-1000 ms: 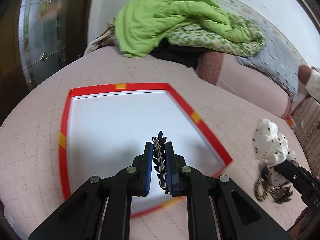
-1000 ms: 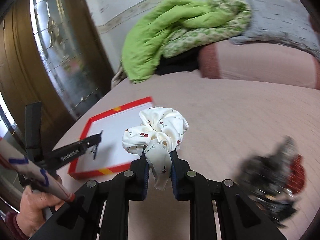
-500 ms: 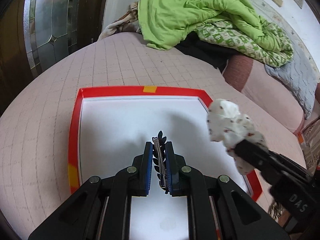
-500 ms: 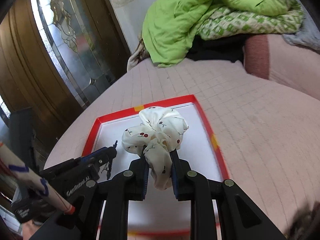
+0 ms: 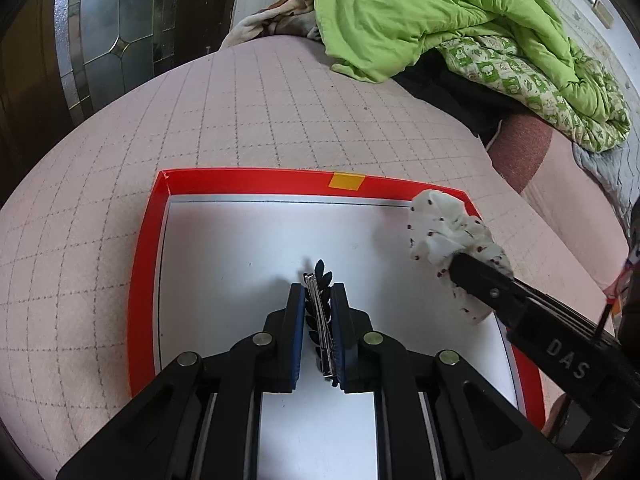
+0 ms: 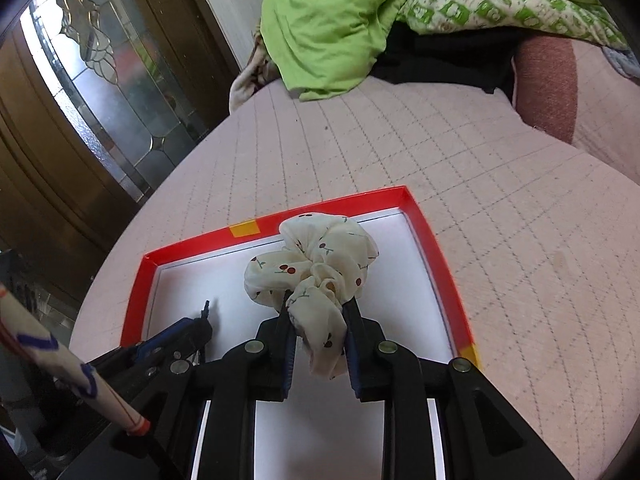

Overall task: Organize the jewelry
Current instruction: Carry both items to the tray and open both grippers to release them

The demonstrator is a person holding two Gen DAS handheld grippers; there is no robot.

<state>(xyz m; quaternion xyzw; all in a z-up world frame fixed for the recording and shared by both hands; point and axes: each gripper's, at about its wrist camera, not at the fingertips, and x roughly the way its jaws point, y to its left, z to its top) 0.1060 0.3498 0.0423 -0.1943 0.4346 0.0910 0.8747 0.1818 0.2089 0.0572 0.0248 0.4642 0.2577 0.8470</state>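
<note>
There are two hand-held grippers, one tray, one hair clip and one scrunchie. The left hand-held gripper (image 5: 317,308) is pinching a black leaf-shaped hair clip (image 5: 319,306) between its blue pads, above the white floor of the red-rimmed tray (image 5: 256,182). The right hand-held gripper (image 6: 316,322) has the white cherry-print scrunchie (image 6: 312,264) between its fingers, near the far right corner of the same tray; its jaws have just been opening a little, with the fabric between them. The tray lies on a pink quilted bed (image 5: 260,112), and one green blanket (image 5: 400,12) is piled at the far end. One second ago the scrunchie was outside the tray, over the bed and near a dark heap of jewelry; now both hand-held grippers are over the tray, and the tray looks nearer in both views.
</note>
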